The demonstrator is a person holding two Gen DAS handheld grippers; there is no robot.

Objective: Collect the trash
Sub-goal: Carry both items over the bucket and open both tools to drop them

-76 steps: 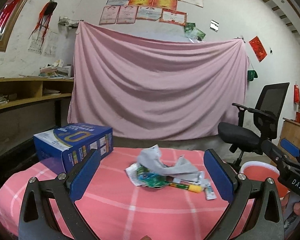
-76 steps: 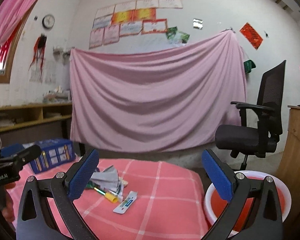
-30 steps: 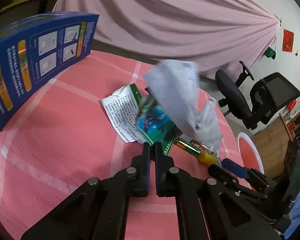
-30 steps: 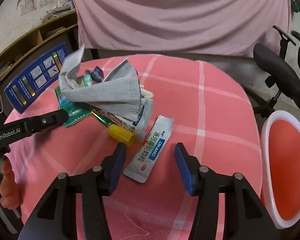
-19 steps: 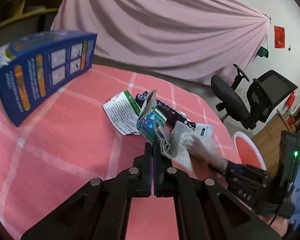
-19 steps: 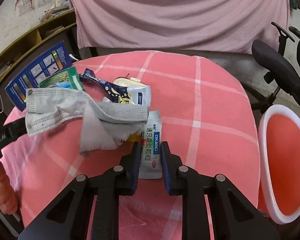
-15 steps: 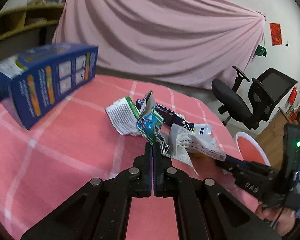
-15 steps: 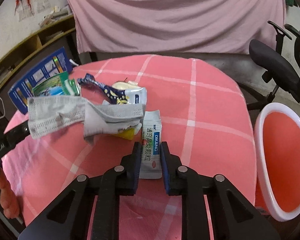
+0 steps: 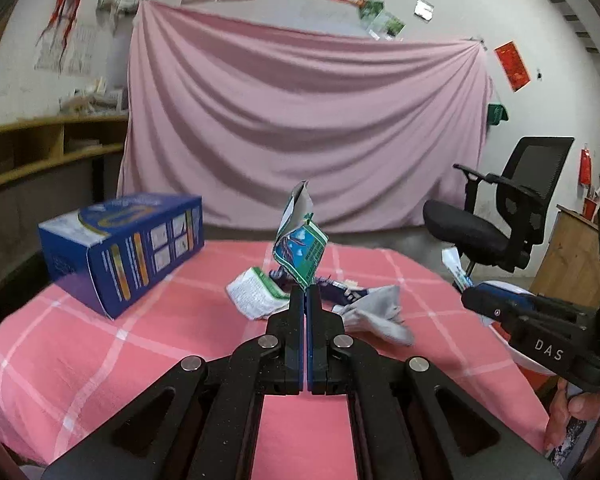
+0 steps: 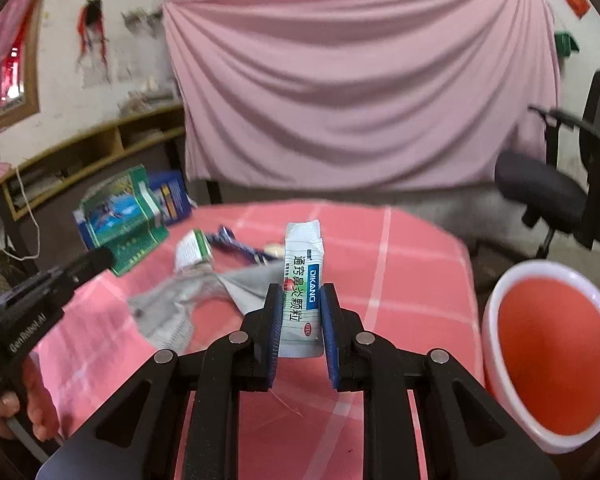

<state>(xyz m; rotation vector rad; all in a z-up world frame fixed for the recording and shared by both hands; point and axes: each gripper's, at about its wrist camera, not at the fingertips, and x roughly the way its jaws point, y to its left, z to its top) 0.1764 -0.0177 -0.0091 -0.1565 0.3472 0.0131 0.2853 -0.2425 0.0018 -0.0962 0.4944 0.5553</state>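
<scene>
Left tool: your jaws pinch the green wrapper, upright above the table.
Right tool: you clamp the white sachet, bin just right.

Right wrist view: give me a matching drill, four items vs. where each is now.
Items:
1. white sachet
2. green packet
3. grey face mask
4. red bin

Places:
A. lying flat on the pink tablecloth
B. beside the table, on the right of the view
C. clamped in the right gripper
D. lifted off the table by the left gripper

Pairs: 1-C, 2-D, 3-A, 4-B
</scene>
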